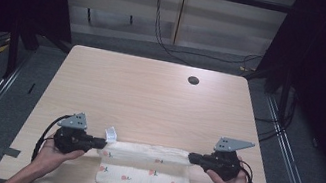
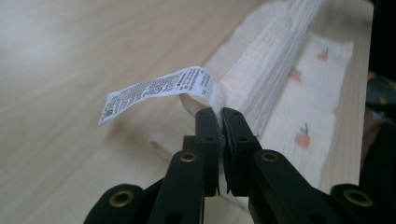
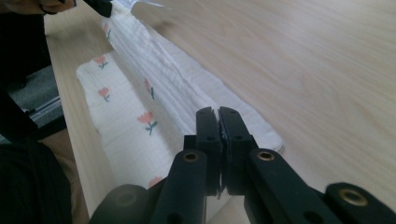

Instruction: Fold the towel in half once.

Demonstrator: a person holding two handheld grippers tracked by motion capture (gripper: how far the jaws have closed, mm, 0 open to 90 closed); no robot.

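Observation:
A cream cloth [image 1: 145, 167] printed with small red flowers lies near the front edge of the wooden table [image 1: 150, 94]. Its far edge is lifted and stretched between both grippers. My left gripper [image 1: 102, 143] is shut on the cloth's left corner [image 2: 243, 88], where a white care label [image 2: 154, 89] sticks out. My right gripper [image 1: 191, 158] is shut on the right corner; in the right gripper view the cloth [image 3: 154, 88] runs away from the closed jaws [image 3: 218, 116]. A hand holds each gripper.
A round dark cable hole [image 1: 193, 80] sits in the table's far right part. Black cables [image 1: 169, 42] trail on the floor behind the table. The cloth's lower layer [image 1: 145, 180] rests close to the front edge.

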